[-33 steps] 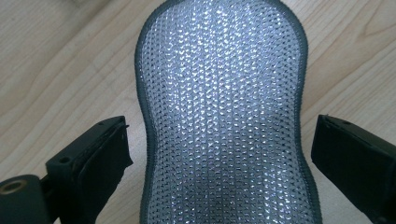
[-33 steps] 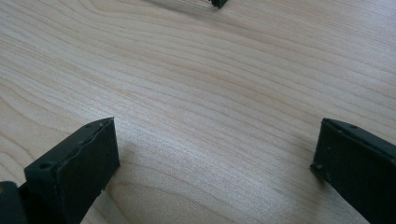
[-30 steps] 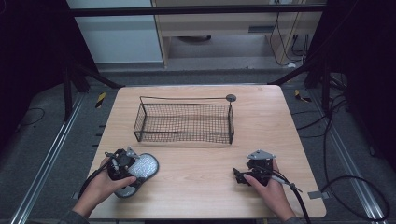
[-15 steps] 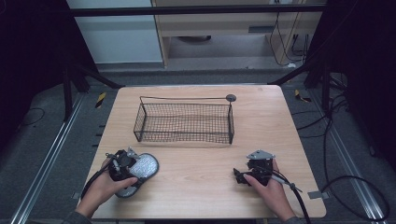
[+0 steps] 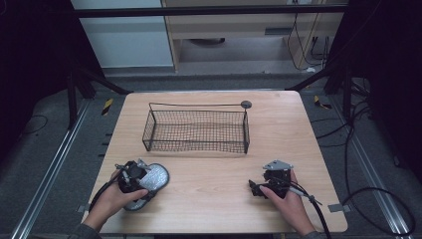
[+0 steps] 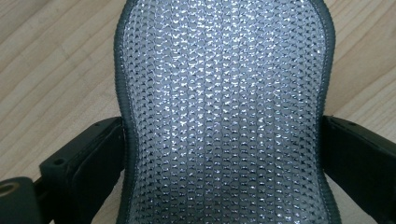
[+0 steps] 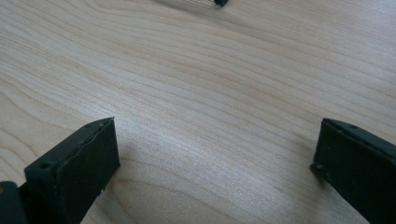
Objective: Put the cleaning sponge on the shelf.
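Note:
A silvery mesh pad point(image 5: 155, 175) with a dark stitched edge lies flat on the wooden table point(image 5: 209, 199) at the front left. My left gripper point(image 5: 144, 180) straddles it. In the left gripper view the pad point(image 6: 224, 84) runs up between the two black jaws, and each jaw rests against one of its side edges. The left gripper point(image 6: 219, 123) stands wide, so I read it as open. At the front right my right gripper point(image 5: 255, 188) lies low over bare wood. It point(image 7: 217, 123) is open, with nothing between its jaws.
A black wire mesh basket point(image 5: 196, 132) stands on the far half of the table with nothing in it. A small dark round disc point(image 5: 246, 104) sits at its back right corner. Cables trail from both grippers toward the front edge.

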Demonstrator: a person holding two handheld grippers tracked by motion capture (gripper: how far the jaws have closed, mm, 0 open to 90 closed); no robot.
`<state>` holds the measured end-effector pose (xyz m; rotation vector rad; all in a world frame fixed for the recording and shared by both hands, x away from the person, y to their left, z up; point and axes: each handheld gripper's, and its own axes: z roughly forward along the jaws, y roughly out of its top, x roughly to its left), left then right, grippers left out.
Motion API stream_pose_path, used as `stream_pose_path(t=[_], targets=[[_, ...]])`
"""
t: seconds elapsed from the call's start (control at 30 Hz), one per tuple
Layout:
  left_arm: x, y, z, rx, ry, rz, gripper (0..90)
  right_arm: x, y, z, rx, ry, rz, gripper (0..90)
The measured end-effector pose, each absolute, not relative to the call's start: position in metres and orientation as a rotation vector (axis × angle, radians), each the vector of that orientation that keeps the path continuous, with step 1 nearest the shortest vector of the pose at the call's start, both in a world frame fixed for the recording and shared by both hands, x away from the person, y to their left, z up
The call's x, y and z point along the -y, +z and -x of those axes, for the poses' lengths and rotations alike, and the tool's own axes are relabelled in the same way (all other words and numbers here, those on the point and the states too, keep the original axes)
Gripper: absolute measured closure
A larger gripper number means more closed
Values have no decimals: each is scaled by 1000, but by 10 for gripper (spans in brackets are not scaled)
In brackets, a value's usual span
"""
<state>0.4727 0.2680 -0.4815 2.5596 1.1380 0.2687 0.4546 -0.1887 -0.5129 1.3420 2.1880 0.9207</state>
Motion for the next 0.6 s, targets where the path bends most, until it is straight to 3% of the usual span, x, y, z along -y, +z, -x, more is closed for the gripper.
stream_pose_path(t=[0.6], targets=[[-269, -465, -472, -1086, 288, -2543, 91, 189, -513, -455, -2189, 921, -1338, 4]])
